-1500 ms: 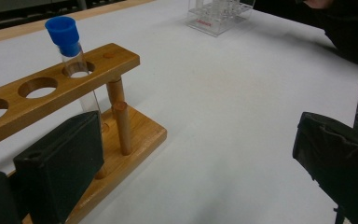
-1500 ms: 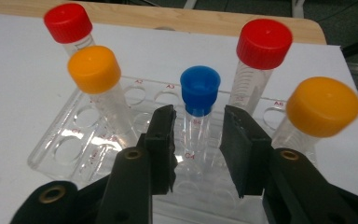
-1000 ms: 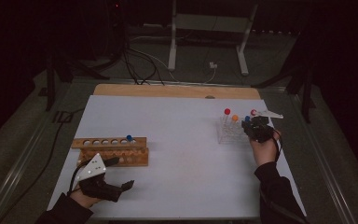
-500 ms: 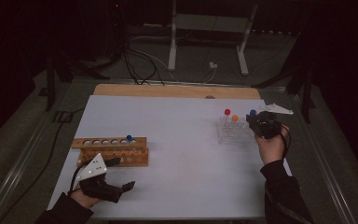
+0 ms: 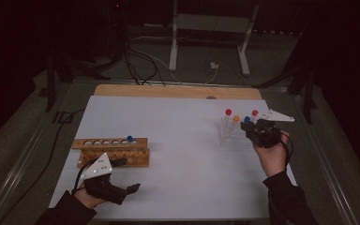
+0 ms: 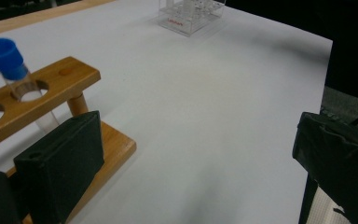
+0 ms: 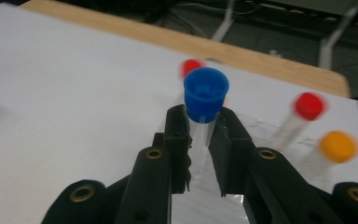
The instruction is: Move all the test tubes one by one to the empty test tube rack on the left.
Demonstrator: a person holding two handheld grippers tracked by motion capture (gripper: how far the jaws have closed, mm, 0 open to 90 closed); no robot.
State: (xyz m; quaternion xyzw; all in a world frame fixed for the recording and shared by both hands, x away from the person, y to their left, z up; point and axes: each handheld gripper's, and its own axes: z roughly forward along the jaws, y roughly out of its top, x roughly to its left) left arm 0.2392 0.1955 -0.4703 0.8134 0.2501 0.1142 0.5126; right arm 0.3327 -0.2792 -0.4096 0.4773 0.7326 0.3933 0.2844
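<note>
- My right gripper is pinching a clear tube with a blue cap. The tube sits between the two black jaws, just under the cap.
- In the high view my right gripper holds this tube up beside the clear rack, on the right side of the white table.
- I think the tube could slip, because it is smooth and my jaws only squeeze a small part of it. If I tip my hand fast, it may slide out and roll.
- Just behind it stand a red-capped tube and an orange-capped tube. They look blurry. If I swing sideways, I might bump them.
- My left gripper rests low near the table's front edge, wide apart and holding nothing.
- Beside it is the wooden rack with one blue-capped tube already in a hole. If I miss an empty hole, the tube could knock the wood.
</note>
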